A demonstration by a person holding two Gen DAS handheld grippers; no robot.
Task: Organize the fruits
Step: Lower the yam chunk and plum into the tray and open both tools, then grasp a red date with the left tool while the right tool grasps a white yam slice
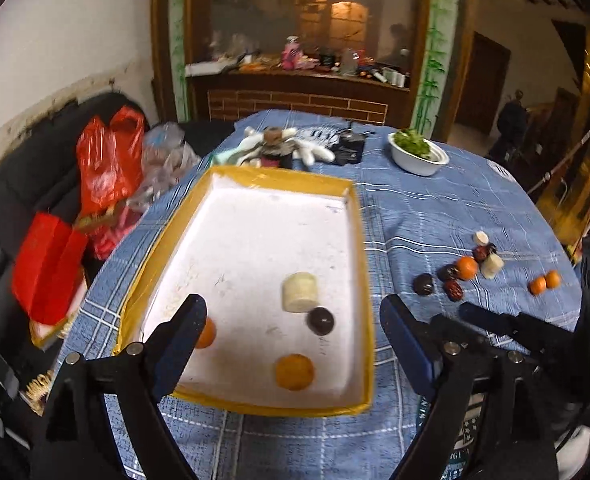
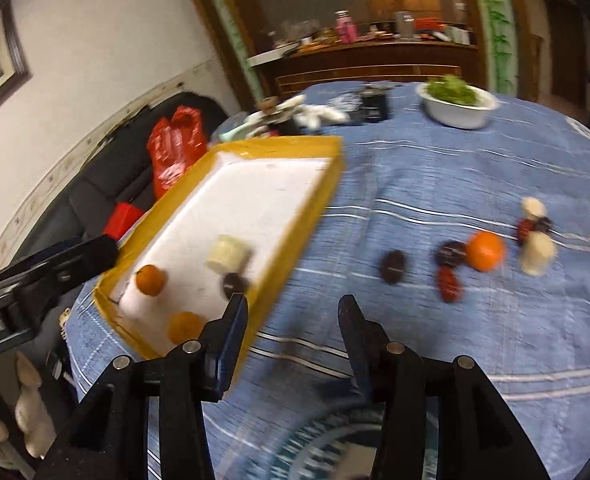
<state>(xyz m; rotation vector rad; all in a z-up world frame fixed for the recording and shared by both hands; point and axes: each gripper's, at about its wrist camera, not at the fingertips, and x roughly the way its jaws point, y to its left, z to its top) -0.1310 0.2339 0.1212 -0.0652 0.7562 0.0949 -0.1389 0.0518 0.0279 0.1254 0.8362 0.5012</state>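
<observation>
Blue checked tablecloth (image 1: 435, 208) | rectangular yellow-rimmed tray (image 1: 359, 248) | left gripper (image 1: 293, 312), right gripper (image 2: 293, 312) wide, empty

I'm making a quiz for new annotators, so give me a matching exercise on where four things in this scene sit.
Things:
1. white banana chunk
2. white bowl of greens
3. red plastic bag
4. lone dark round fruit

Places:
A. far side of the table, on the blue cloth
B. off the table, on the dark seat beside it
C. inside the yellow-rimmed tray
D. on the blue cloth between the tray and the loose fruit pile

Pairs: 1-C, 2-A, 3-B, 4-D
</observation>
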